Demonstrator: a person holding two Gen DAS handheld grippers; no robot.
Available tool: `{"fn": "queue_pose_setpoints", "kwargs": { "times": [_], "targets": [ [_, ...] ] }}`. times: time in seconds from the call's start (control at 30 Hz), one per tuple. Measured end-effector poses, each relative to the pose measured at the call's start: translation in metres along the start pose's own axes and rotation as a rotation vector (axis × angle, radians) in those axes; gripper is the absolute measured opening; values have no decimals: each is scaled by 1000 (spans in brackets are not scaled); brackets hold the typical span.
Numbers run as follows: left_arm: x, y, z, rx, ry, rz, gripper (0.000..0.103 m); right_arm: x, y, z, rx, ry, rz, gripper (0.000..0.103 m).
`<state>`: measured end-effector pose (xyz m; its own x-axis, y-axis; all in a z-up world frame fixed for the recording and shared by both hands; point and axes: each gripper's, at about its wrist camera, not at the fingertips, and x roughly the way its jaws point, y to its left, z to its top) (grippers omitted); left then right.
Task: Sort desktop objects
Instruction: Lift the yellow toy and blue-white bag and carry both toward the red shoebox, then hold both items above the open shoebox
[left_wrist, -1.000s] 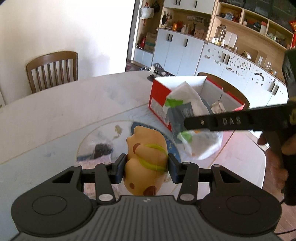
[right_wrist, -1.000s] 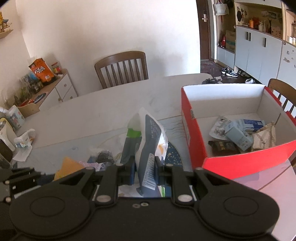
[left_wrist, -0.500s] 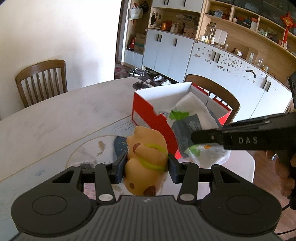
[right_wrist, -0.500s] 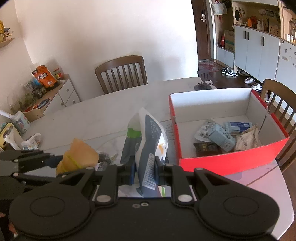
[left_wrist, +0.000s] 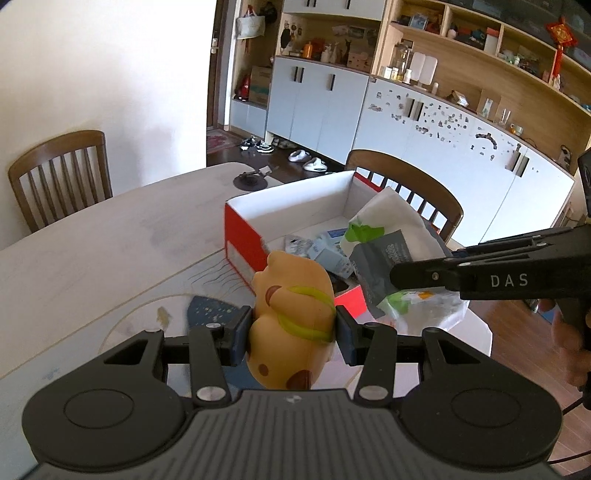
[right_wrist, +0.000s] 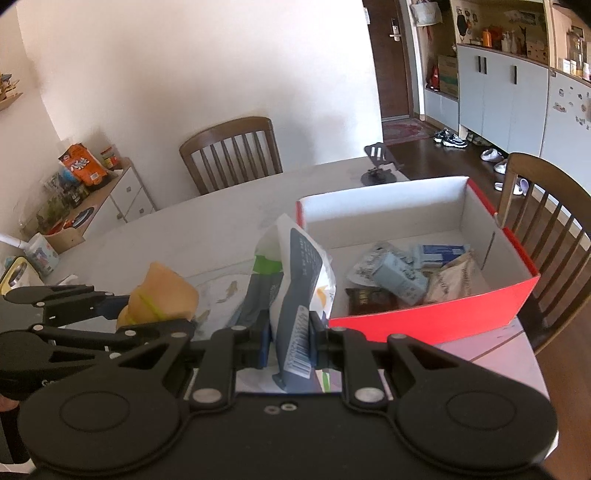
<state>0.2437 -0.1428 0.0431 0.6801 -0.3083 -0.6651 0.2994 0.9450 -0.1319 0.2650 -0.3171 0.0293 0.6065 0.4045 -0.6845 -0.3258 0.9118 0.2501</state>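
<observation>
White "DAS" lettering on right gripper (left_wrist: 384, 284) arm

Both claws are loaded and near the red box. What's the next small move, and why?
Probably carry the right claw forward until its snack bag hangs over the red box, then release. The bag is clamped and lifted just short of the box's near wall. The left claw, holding the squishy toy, can follow.

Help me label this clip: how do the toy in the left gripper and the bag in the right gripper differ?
The orange toy is rounded and bulky; the snack bag is flat and crinkled. The toy is tan with green stripes; the bag is white and grey with print. Both are clamped and held off the table near the red box.
</observation>
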Motion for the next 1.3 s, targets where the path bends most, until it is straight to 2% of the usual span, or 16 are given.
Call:
{"fn": "queue_pose_setpoints", "kwargs": {
  "times": [0.6,0.93,1.3],
  "targets": [
    [67,-39,39,24,31,3,46,7,-76,32,25,-27,-27,19],
    [101,-54,57,31,51,29,46,21,-113,51,36,-30,-35,19],
    [144,-47,83,13,92,64,46,48,-139,68,64,0,-26,19]
  ]
}}
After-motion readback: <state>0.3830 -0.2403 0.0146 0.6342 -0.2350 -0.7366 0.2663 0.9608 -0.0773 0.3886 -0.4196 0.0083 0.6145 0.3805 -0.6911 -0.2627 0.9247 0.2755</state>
